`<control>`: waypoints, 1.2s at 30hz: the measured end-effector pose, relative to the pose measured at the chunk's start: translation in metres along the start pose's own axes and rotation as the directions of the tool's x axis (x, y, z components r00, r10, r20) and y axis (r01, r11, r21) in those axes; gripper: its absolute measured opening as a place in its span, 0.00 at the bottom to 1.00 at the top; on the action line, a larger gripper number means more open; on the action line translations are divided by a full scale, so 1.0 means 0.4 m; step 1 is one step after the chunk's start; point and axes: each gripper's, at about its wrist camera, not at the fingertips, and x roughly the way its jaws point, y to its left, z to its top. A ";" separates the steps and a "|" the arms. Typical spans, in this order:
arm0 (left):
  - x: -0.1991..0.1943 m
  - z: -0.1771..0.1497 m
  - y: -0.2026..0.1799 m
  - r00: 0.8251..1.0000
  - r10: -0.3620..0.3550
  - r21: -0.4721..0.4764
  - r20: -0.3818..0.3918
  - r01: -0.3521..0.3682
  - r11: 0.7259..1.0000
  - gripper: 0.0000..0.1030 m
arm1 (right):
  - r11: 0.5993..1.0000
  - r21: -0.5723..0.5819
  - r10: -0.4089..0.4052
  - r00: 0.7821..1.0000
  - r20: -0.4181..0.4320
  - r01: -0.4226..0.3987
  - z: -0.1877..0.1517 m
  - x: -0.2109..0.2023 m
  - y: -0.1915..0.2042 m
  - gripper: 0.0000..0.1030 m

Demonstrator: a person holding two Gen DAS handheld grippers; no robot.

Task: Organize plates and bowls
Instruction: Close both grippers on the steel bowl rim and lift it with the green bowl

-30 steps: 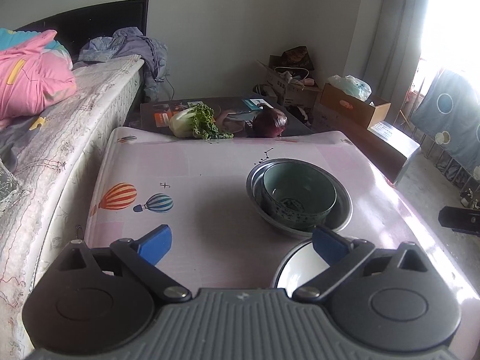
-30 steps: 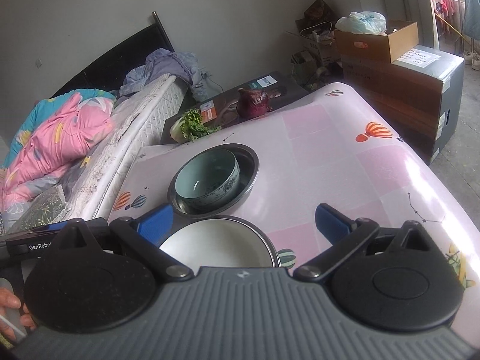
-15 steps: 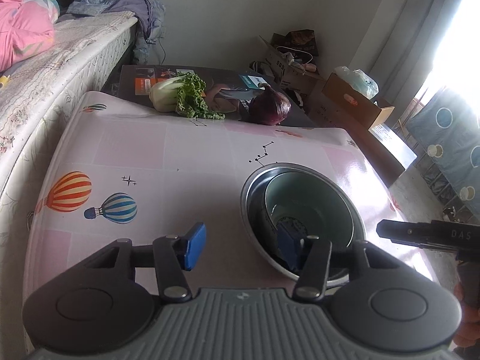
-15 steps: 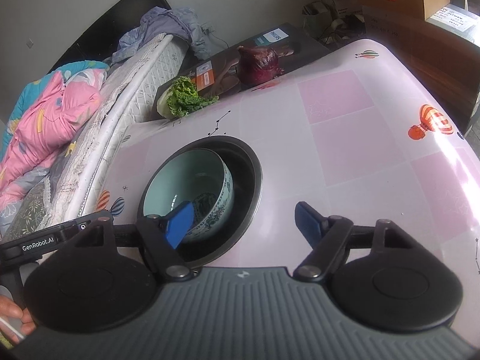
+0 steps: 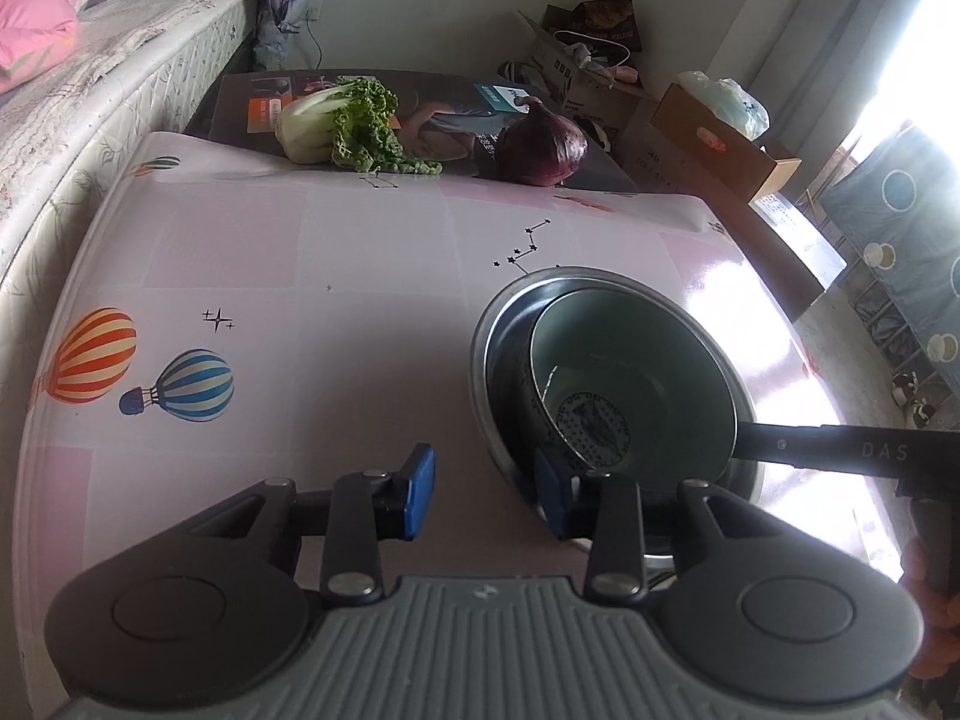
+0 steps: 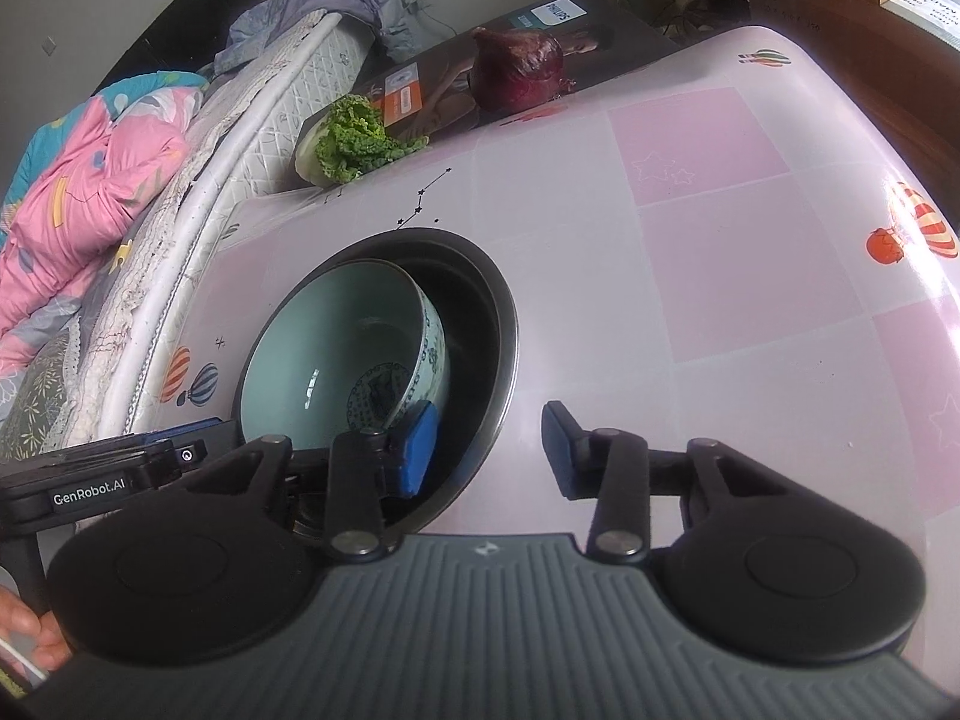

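Observation:
A pale green ceramic bowl (image 5: 630, 372) sits tilted inside a larger steel bowl (image 5: 504, 348) on the pink table. My left gripper (image 5: 483, 495) is open, straddling the steel bowl's near-left rim, with its right finger inside. In the right wrist view the green bowl (image 6: 336, 354) leans in the steel bowl (image 6: 480, 300). My right gripper (image 6: 489, 450) is open, straddling the steel bowl's near-right rim, with its left finger inside beside the green bowl. The white bowl seen earlier is out of view.
A leafy cabbage (image 5: 342, 120) and a red onion (image 5: 543, 147) lie on a dark box at the table's far edge. A bed (image 5: 90, 96) runs along the left. Cardboard boxes (image 5: 720, 138) stand at the far right. The table cloth (image 6: 720, 276) is pink.
Both grippers moved forward and down to the stacked bowls and narrowed their opening. Each now has one finger inside the steel bowl's rim. The white bowl left the views.

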 end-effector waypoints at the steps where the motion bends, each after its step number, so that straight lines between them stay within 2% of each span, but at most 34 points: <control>1: 0.003 0.000 -0.004 1.000 0.006 0.007 -0.003 -0.005 1.000 0.36 | 1.000 0.001 -0.001 1.000 -0.005 0.001 -0.001 0.005 -0.001 0.34; 5: 0.012 0.006 -0.013 1.000 0.022 0.027 -0.007 -0.022 0.999 0.35 | 1.000 0.011 0.001 1.000 -0.030 -0.001 0.000 0.031 -0.007 0.26; 12: 0.028 0.007 -0.030 0.998 0.055 0.071 -0.003 -0.055 0.996 0.35 | 1.000 0.024 0.018 0.999 -0.043 -0.017 -0.003 0.057 -0.007 0.22; 17: 0.041 0.007 -0.043 0.997 0.080 0.099 0.002 -0.079 0.992 0.34 | 0.999 0.030 0.024 0.999 -0.044 -0.023 -0.005 0.060 -0.009 0.21; 36: 0.069 0.004 -0.050 0.996 0.088 0.108 -0.002 -0.087 0.990 0.32 | 1.000 0.017 0.020 1.000 -0.021 -0.020 -0.001 0.072 -0.009 0.17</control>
